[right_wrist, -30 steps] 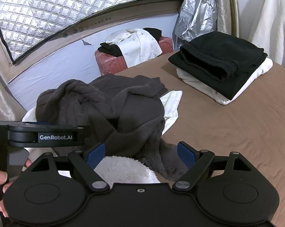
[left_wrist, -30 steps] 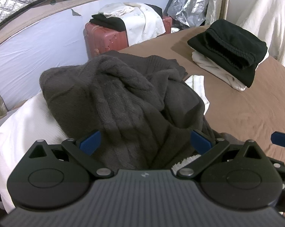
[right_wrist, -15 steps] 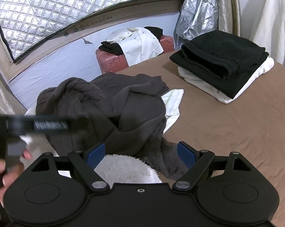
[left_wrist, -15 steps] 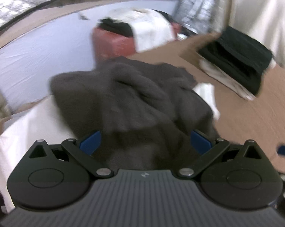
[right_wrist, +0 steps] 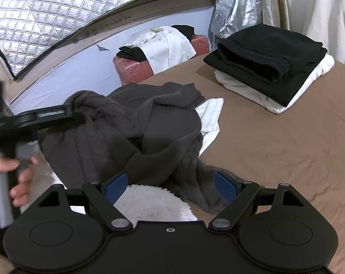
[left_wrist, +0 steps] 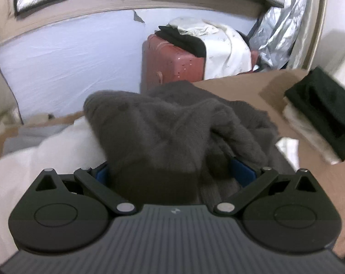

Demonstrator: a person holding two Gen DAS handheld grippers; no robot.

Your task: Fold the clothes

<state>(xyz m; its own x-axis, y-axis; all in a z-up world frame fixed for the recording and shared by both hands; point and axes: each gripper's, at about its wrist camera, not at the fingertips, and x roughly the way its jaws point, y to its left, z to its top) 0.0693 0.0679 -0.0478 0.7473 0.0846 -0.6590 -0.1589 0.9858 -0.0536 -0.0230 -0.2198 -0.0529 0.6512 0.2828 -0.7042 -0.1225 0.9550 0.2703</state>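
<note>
A crumpled dark grey knit sweater (left_wrist: 172, 127) lies heaped on the brown bed; it also shows in the right wrist view (right_wrist: 135, 132). My left gripper (left_wrist: 172, 173) is open with its jaws wide, pushed into the sweater's near folds, which fill the gap between the blue fingers (left_wrist: 242, 171). In the right wrist view the left gripper (right_wrist: 81, 116) reaches the sweater's left edge. My right gripper (right_wrist: 170, 185) is open above a white fluffy garment (right_wrist: 149, 203) and the sweater's hanging end, holding nothing.
A folded stack, black garment (right_wrist: 268, 54) on a white one (right_wrist: 309, 75), sits at the far right of the brown bed sheet (right_wrist: 286, 141). A white cloth (right_wrist: 210, 118) lies under the sweater. A red suitcase (left_wrist: 172, 61) with clothes stands beyond the bed.
My left gripper has moved forward into the sweater, and cloth now sits between its open fingers. The right gripper has stayed nearly still.
</note>
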